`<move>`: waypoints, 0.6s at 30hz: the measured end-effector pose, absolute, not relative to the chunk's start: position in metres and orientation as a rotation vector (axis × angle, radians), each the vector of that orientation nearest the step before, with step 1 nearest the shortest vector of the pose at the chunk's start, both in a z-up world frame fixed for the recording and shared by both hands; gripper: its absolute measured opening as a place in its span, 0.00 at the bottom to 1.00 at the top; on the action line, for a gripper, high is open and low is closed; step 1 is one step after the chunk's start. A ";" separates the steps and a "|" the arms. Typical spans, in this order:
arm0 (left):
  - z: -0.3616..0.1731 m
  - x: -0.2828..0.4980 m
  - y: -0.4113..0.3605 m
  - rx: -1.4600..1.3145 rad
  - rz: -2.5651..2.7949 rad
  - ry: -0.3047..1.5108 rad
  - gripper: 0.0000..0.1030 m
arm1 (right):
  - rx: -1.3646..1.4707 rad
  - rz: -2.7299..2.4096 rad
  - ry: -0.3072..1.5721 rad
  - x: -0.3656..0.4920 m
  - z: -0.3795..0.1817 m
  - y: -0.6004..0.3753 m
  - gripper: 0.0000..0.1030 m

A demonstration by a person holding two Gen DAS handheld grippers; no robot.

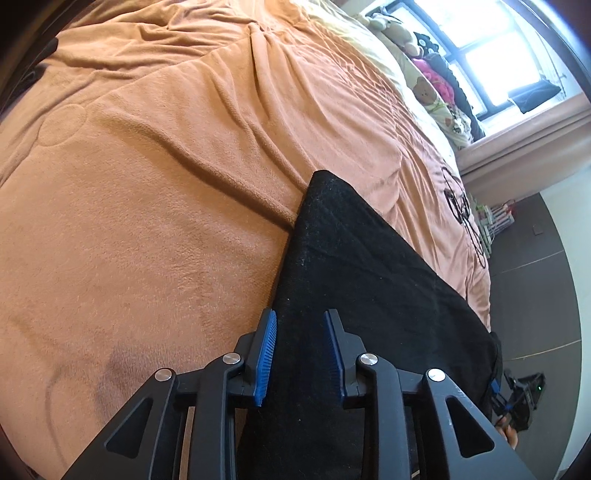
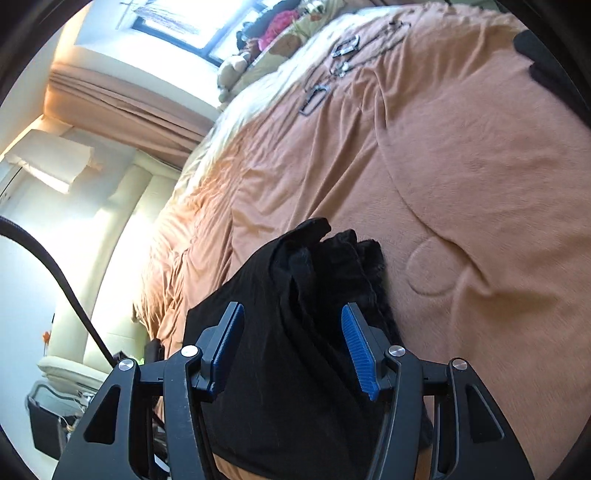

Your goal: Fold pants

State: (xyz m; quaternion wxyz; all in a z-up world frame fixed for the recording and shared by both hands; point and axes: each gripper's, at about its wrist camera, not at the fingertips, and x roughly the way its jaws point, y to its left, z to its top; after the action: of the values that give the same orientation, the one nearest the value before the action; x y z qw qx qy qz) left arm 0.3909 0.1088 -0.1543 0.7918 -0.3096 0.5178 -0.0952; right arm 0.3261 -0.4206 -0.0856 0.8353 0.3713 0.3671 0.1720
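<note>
- Black pants [image 1: 354,280] lie on the bed's near edge, a flat folded slab in your left view, bunched into thick ridges at the far end in your right view [image 2: 325,266].
- Your left gripper [image 1: 300,356] has its jaws apart over the pants; the blue ribbed pads [image 1: 266,354] stand clear of the cloth, nothing pinched.
- Your right gripper [image 2: 291,347] gapes wider, jaws straddling the bunched fabric without pressing it.
- Orange fleece blanket [image 1: 166,184] covers the bed, soft and creased, with a stitched round patch [image 2: 430,266] just beside the pants.
- Metal-framed bits [image 2: 314,98] rest on the blanket farther up, well away from the pants; they may be buckles or clips, too blurred to tell.
- Plush toys [image 1: 402,35] and a pillow [image 1: 432,96] with bear prints line the head of the bed, under a bright window [image 1: 491,55].
- Peach curtain [image 2: 122,99] hangs by the window; dark floor [image 1: 532,295] shows past the bed.
- Black bin [image 2: 44,417] stands on the floor by the bed; its contents are unclear.
</note>
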 end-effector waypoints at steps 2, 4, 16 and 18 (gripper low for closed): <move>-0.154 0.391 0.109 -0.671 -0.205 1.110 0.28 | 0.818 0.362 0.797 0.350 -0.087 -0.418 0.52; -0.153 0.389 0.109 -0.678 -0.208 1.105 0.28 | 0.835 0.373 0.806 0.360 -0.087 -0.416 0.52; -0.159 0.381 0.117 -0.708 -0.213 1.098 0.28 | 0.745 0.417 0.786 0.358 -0.063 -0.376 0.15; -0.162 0.380 0.119 -0.715 -0.214 1.101 0.28 | 0.731 0.444 0.771 0.349 -0.060 -0.367 0.15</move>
State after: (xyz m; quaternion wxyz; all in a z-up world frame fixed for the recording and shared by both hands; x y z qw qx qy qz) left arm 0.3799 0.1192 -0.1619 0.7869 -0.3316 0.5108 -0.0991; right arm 0.3490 -0.3668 -0.0598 0.8387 0.3457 0.3647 0.2097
